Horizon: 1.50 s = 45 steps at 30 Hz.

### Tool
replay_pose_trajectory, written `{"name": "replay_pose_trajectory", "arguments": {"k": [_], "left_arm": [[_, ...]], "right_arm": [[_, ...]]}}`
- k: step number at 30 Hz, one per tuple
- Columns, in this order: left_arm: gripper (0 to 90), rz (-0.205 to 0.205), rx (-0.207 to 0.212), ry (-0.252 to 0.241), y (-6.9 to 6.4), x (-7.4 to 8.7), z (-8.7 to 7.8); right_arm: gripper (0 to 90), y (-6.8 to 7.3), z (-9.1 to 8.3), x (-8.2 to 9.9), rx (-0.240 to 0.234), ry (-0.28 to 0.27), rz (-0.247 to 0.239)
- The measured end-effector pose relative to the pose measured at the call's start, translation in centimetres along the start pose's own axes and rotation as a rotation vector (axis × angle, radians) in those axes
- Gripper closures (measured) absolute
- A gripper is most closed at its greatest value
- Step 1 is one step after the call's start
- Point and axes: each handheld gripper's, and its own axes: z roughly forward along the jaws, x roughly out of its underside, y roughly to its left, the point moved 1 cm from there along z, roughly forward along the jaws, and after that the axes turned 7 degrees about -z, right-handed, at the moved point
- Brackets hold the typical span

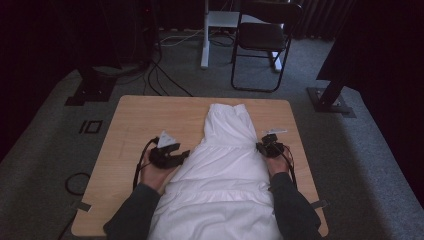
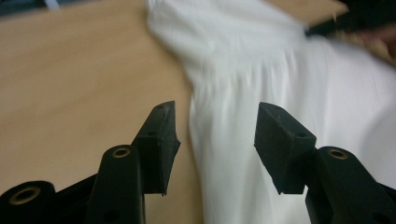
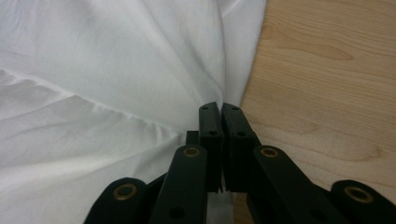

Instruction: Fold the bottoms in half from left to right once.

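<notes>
Table first: light wooden table (image 1: 145, 120) with a white pleated cotton garment (image 1: 225, 165) spread lengthwise down the middle, narrow end far from the person, wide end hanging over the near edge. Looks like flattening or folding has barely started, no fold visible yet, so I'd say most of it is left. Right gripper (image 3: 219, 109) is clenched on the garment's right edge, pinching a bit of cloth. Left gripper (image 2: 215, 126) has its jaws spread apart over the left edge, gripping nothing. No containers anywhere on the table, so nothing to report there.
</notes>
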Motion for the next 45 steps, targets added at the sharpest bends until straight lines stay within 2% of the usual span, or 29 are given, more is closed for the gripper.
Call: {"name": "replay_pose_trajectory", "arguments": {"k": [3,6,8,10,11,14,18,20,25,27,28,29,30,31,32,33,34,35,36,37,38,39,40,41,44,45], "left_arm": [[48.3,-0.017,0.0,0.052,-0.2,-1.2,4.4],[47.8,-0.021,-0.036,0.121,-0.4,-0.7,8.2],[48.2,-0.023,-0.06,0.168,-0.4,0.2,9.6],[54.3,-0.006,-0.062,0.184,-0.3,1.1,10.0],[58.4,0.0,-0.061,0.177,-0.3,1.5,9.8],[70.2,0.005,-0.058,0.172,-0.5,2.3,8.8],[70.6,0.007,-0.047,0.161,-1.2,4.3,6.7],[70.4,0.026,-0.046,0.162,-1.9,5.3,5.5],[69.7,0.042,-0.021,0.15,-3.8,8.4,2.3],[69.1,0.049,-0.017,0.144,-4.1,8.8,1.9],[69.1,0.059,-0.017,0.141,-4.5,9.3,1.5],[67.9,0.061,-0.02,0.139,-4.6,9.3,1.5],[66.8,0.061,-0.02,0.139,-4.6,9.3,1.5],[64.5,0.061,-0.02,0.136,-4.5,9.2,1.6],[63.8,0.062,-0.02,0.137,-4.5,9.2,1.7],[63.1,0.063,-0.021,0.135,-4.6,9.2,1.8],[62.5,0.063,-0.021,0.135,-4.6,9.2,1.8],[61.9,0.063,-0.022,0.128,-4.6,9.2,1.8],[61.5,0.063,-0.022,0.128,-4.6,9.2,1.8],[61.1,0.063,-0.019,0.127,-4.5,9.2,1.8],[61.0,0.063,-0.019,0.127,-4.5,9.2,1.8],[60.7,0.064,-0.017,0.126,-4.5,9.2,1.8],[60.1,0.064,-0.017,0.126,-4.5,9.2,1.8],[59.5,0.067,-0.014,0.128,-4.5,9.2,1.8],[58.1,0.067,-0.004,0.127,-4.6,9.2,1.8],[56.2,0.067,-0.004,0.127,-4.6,9.2,1.8]], "right_arm": [[87.3,-0.1,0.0,0.0,-0.01,-0.003,0.011],[87.3,-0.2,0.0,0.1,-0.015,-0.007,0.017],[87.3,-0.2,0.0,0.2,-0.021,-0.014,0.032],[87.2,-0.1,0.0,0.4,-0.082,-0.021,0.072],[87.2,0.2,-0.1,0.5,-0.09,-0.023,0.07],[87.2,1.2,-0.6,0.8,-0.073,-0.022,0.027],[87.2,2.5,-1.8,2.1,-0.086,-0.02,-0.007],[86.9,3.2,-2.7,3.0,-0.103,-0.011,-0.02],[86.2,4.7,-5.4,5.8,-0.162,0.003,-0.034],[86.0,5.1,-6.0,6.3,-0.176,0.011,-0.039],[84.4,5.3,-6.5,6.7,-0.19,0.026,-0.048],[73.0,5.5,-7.2,6.8,-0.21,0.058,-0.057],[73.0,5.5,-7.2,6.8,-0.21,0.058,-0.057],[60.6,5.2,-7.9,5.7,-0.19,0.011,-0.057],[57.6,5.0,-8.1,5.1,-0.184,-0.018,-0.048],[55.5,4.8,-8.3,4.1,-0.18,-0.062,-0.046],[55.5,4.8,-8.3,4.1,-0.18,-0.062,-0.046],[54.8,4.5,-8.1,1.4,-0.171,-0.131,-0.067],[54.8,4.5,-8.1,1.4,-0.171,-0.131,-0.067],[54.7,4.5,-6.8,-1.0,-0.19,-0.142,-0.077],[54.7,4.5,-6.8,-1.0,-0.19,-0.142,-0.077],[54.2,4.7,-5.2,-2.9,-0.22,-0.131,-0.083],[54.2,4.7,-5.2,-2.9,-0.22,-0.131,-0.083],[51.9,5.4,-3.2,-4.5,-0.213,-0.099,-0.108],[52.1,6.1,-0.4,-5.5,-0.218,-0.012,-0.13],[52.1,6.1,-0.4,-5.5,-0.218,-0.012,-0.13]]}}
